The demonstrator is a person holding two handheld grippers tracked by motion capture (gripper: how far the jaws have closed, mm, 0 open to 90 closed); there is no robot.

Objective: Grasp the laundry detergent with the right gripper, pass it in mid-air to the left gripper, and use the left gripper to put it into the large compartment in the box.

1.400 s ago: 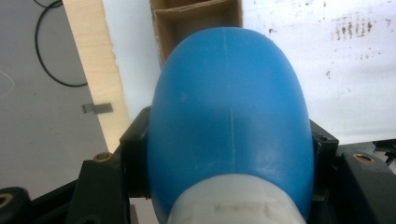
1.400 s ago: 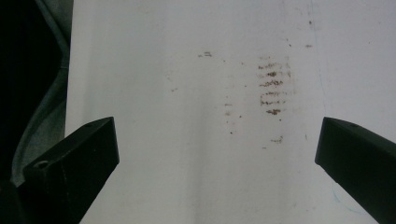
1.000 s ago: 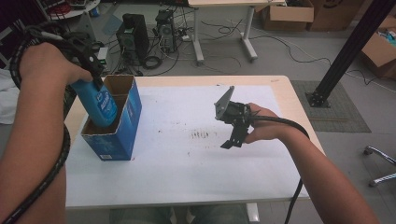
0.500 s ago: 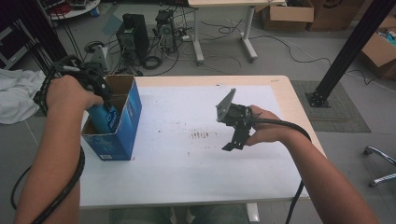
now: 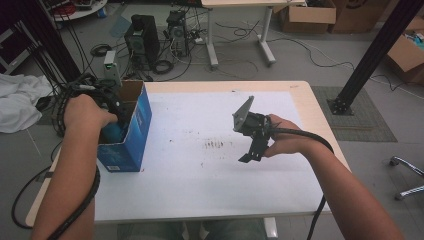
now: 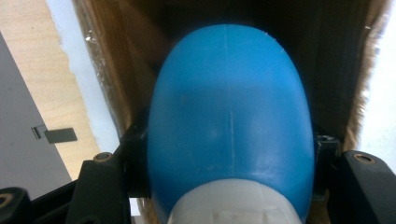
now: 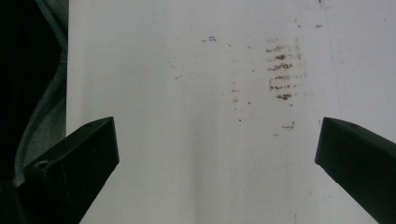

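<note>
A blue bottle [image 6: 229,107] with a white end toward the camera sits between the jaws of my left gripper [image 6: 229,144], which is shut on it. In the high view the left gripper [image 5: 112,127] reaches down into an open blue cardboard box [image 5: 131,140] at the table's left edge. A little of the bottle [image 5: 114,134] shows inside, against the box's brown inner walls. My right gripper [image 5: 250,152] hovers over the middle right of the white sheet, apart from the box. Its jaws stand wide open with nothing between them [image 7: 217,154].
Brown smudges [image 5: 215,145] mark the white sheet [image 5: 200,185] that covers the wooden table. Beyond the far edge, computer towers [image 5: 142,42] and cables lie on the floor. A black post [image 5: 372,52] stands at the right, and white cloth [image 5: 17,107] lies at the left.
My left hand has come down, taking the blue bottle from above the box rim deep into the box. The right hand and its gripper have stayed where they were.
</note>
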